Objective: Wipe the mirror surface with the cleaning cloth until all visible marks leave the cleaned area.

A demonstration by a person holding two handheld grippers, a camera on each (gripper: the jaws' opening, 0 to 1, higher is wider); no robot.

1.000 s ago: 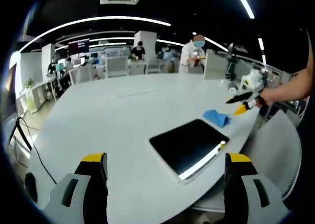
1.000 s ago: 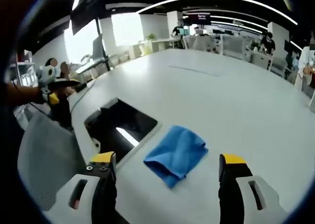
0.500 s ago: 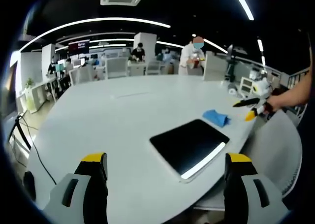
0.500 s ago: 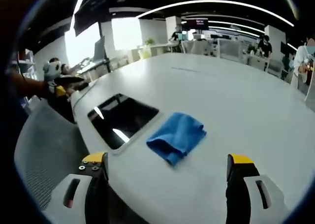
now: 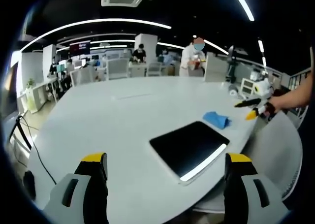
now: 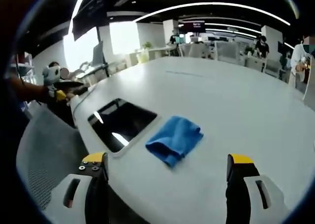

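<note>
A dark rectangular mirror [image 5: 189,146] with a pale frame lies flat near the table's edge, reflecting ceiling lights; it also lies at left in the right gripper view [image 6: 120,122]. A folded blue cloth [image 5: 215,117] rests on the table just beyond the mirror, in the right gripper view [image 6: 174,139] ahead of the jaws. My left gripper [image 5: 166,182] is open and empty, short of the mirror. My right gripper [image 6: 167,184] is open, empty, and just short of the cloth. The right gripper [image 5: 249,108] appears at the far right in the left gripper view.
The big white round table [image 5: 108,115] stretches away from both grippers. A grey mesh chair [image 6: 44,150] stands by the table edge beside the mirror. People [image 5: 193,54] and office desks sit at the back. A cable [image 5: 29,145] hangs at the left.
The right gripper has drawn back a little from the cloth and lifted, its jaws standing slightly wider. The left gripper view has stayed almost still.
</note>
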